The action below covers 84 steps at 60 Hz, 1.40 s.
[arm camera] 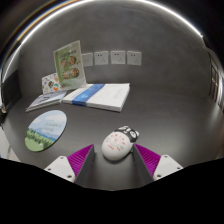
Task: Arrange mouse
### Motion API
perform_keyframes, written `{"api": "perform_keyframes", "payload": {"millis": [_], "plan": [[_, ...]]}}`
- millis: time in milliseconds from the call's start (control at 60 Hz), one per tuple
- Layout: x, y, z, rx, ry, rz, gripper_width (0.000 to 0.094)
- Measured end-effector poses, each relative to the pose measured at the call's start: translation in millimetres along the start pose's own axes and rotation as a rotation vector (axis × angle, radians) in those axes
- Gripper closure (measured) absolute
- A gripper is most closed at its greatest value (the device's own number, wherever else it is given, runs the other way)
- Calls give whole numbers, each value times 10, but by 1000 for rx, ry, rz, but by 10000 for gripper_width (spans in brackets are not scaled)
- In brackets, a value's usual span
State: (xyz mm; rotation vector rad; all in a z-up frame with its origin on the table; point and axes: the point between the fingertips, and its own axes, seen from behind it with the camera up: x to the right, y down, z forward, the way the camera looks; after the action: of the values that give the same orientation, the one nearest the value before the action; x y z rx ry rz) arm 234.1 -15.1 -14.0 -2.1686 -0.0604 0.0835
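Note:
A white computer mouse (118, 144) with dark markings and a black far end lies on the dark table. My gripper (113, 158) is open, its magenta pads spread wide. The mouse sits between the two fingertips, at their far ends, with a gap on each side. The left finger (76, 160) and the right finger (150, 158) do not press on it.
A round mouse pad with a landscape picture (46, 130) lies to the left of the fingers. Beyond are a white and blue box (98, 96), an open booklet (48, 98) and a standing picture card (69, 62). Papers hang on the back wall (110, 58).

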Motion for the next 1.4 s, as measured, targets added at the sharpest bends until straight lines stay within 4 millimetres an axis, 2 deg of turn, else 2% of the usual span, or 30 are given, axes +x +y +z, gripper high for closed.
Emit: {"api": "perform_keyframes", "payload": {"millis": [183, 250, 267, 383, 400, 483, 533, 583, 650, 717, 783, 867, 933, 1050, 1117, 1133, 1150, 1283, 1300, 1383, 1400], "plan": [[-47, -275, 392, 0, 21, 11, 116], [-35, -308, 457, 0, 47, 22, 337], [-45, -311, 465, 0, 48, 32, 393], [-32, -314, 446, -4, 65, 32, 468], [-30, -322, 446, 0, 65, 38, 500], [-11, -342, 398, -7, 89, 48, 530], [-77, -457, 291, 30, 111, 41, 538], [-274, -656, 149, 81, 113, 36, 538], [-708, -949, -43, 140, 89, 39, 538], [-1277, -1177, -162, 196, 50, 57, 540], [-1841, -1261, -144, 222, 28, 26, 541], [-2305, -1158, 25, 187, 50, 14, 541], [-2551, -929, 284, 145, 55, 18, 542], [-2667, -564, 580, 41, 100, -1, 542], [-2683, -441, 663, 5, 114, -7, 538], [-2682, -412, 663, -14, 113, -15, 485], [-2681, -442, 670, 9, 115, -15, 531], [-2675, -418, 691, -28, 108, -24, 377], [-2676, -426, 653, -33, 104, -19, 283], [-2725, -406, 495, -49, 59, 15, 36], [-2736, -405, 447, -48, 51, 23, 69]]}}
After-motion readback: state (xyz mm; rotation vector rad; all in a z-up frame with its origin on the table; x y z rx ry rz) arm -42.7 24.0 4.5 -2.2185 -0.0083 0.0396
